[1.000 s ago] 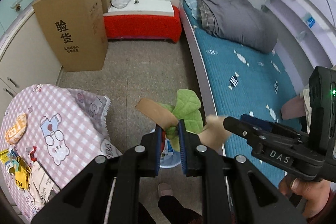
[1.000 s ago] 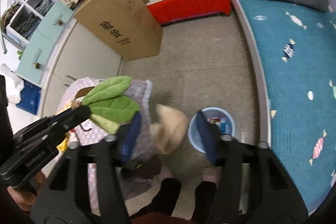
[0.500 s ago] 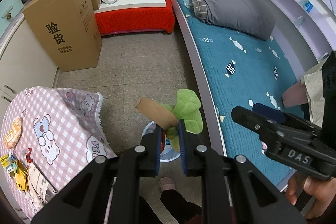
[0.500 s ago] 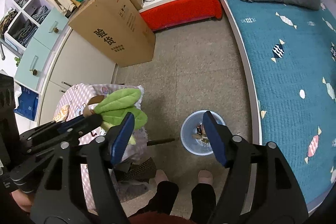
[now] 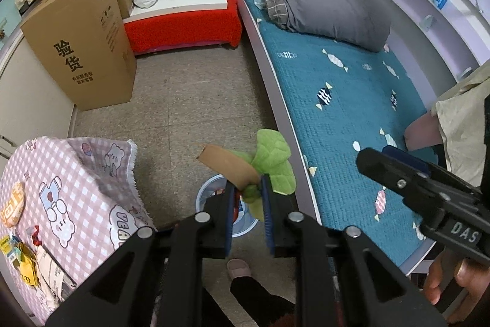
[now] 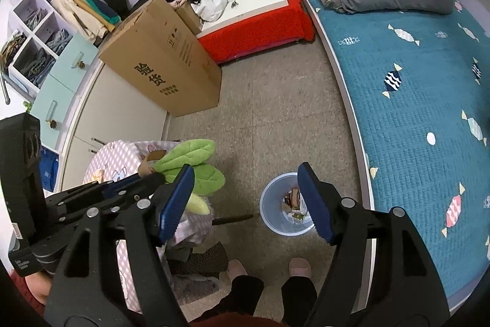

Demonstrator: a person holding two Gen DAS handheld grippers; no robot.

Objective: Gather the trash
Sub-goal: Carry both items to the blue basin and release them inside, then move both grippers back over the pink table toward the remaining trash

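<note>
My left gripper [image 5: 247, 183] grips a green plush leaf toy [image 5: 274, 155] with a brown cardboard stem [image 5: 226, 164]. Its jaws are opening, and the toy is still pinched between the blue pads. It hangs just above a pale blue trash bin [image 5: 211, 189] on the floor. In the right wrist view the bin [image 6: 269, 204] holds wrappers and scraps. My right gripper [image 6: 245, 170] hovers over it, jaws opening wide with nothing between them. The left gripper [image 6: 153, 178] and leaf toy [image 6: 190, 155] show at the left there. The right gripper [image 5: 379, 157] juts in over the bed.
A table with a pink checked cloth [image 5: 61, 173] stands at the left, with wrappers [image 5: 18, 253] near its front edge. A tall cardboard box [image 5: 82, 51], a red bench [image 5: 183, 23] and the teal bed [image 5: 352, 100] ring the floor. The person's slippers [image 6: 300, 265] stand by the bin.
A tan crumpled scrap seen between the right jaws a second ago is gone from them, and they have spread wider. The left gripper has carried the leaf toy over the bin.
</note>
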